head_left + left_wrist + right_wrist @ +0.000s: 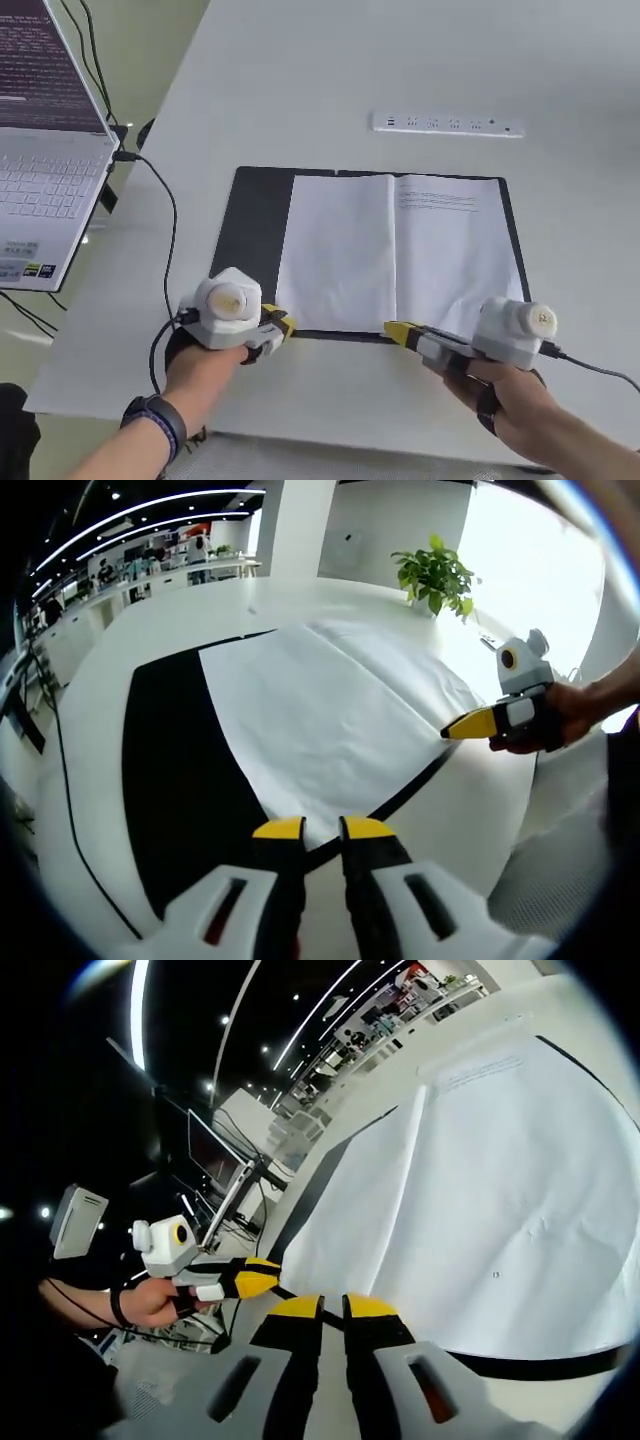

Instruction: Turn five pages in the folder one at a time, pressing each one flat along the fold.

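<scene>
Open folder (258, 235) flat on the table (300, 80); pages thin, floppy, easily creased. Best pinched at the lower outer corner of the right page (455, 255). Left gripper (283, 322) and right gripper (396, 330) at the near edge, jaws seemingly closed, empty.

White table (300, 60): open black folder (258, 215) centre, power strip (447, 124) beyond it, black cable (172, 230) left side.
</scene>
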Available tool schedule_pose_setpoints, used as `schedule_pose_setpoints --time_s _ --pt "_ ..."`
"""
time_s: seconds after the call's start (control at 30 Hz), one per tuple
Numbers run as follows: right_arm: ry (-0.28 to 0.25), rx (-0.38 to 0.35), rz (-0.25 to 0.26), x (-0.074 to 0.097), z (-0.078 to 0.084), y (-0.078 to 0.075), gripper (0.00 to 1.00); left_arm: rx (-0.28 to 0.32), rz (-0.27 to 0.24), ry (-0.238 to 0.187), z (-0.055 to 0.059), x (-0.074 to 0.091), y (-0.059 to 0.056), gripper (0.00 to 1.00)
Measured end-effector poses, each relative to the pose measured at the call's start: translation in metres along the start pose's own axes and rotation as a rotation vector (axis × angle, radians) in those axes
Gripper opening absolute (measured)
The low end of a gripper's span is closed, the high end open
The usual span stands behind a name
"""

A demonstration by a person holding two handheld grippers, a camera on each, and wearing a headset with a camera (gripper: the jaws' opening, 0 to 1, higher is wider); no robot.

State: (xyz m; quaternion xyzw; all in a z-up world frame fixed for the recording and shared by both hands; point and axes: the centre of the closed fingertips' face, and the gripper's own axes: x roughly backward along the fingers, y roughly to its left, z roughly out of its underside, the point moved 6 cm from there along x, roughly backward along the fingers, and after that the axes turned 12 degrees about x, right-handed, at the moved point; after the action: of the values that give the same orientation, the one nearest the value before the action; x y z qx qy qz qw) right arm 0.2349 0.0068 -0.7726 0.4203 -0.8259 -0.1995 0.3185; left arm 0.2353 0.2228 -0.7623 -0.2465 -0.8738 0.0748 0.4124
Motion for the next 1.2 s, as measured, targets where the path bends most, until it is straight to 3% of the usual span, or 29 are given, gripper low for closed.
schedule_pose_setpoints --time_s 0.1,0.5,0.57,0.87,1.1,1.2 --pt "-0.008 0.008 0.000 0.006 -0.003 0.002 0.10 0.037 -0.009 -0.036 -0.004 0.007 -0.002 0.16" --pt "-0.077 0.108 0.021 0.034 -0.041 0.006 0.21 0.026 -0.025 -0.084 -0.017 0.025 -0.009 0.23" --pt "-0.061 0.159 0.058 0.043 -0.045 0.003 0.23 0.018 -0.030 -0.097 -0.022 0.030 -0.011 0.25" --pt "-0.046 0.279 0.125 0.080 -0.061 -0.001 0.37 -0.003 -0.026 -0.168 -0.042 0.057 -0.017 0.31" --pt "-0.003 0.379 0.169 0.107 -0.067 -0.007 0.44 -0.042 -0.030 -0.179 -0.048 0.071 -0.018 0.41" --pt "-0.016 0.386 0.181 0.116 -0.071 -0.009 0.50 -0.043 -0.029 -0.187 -0.050 0.076 -0.018 0.43"
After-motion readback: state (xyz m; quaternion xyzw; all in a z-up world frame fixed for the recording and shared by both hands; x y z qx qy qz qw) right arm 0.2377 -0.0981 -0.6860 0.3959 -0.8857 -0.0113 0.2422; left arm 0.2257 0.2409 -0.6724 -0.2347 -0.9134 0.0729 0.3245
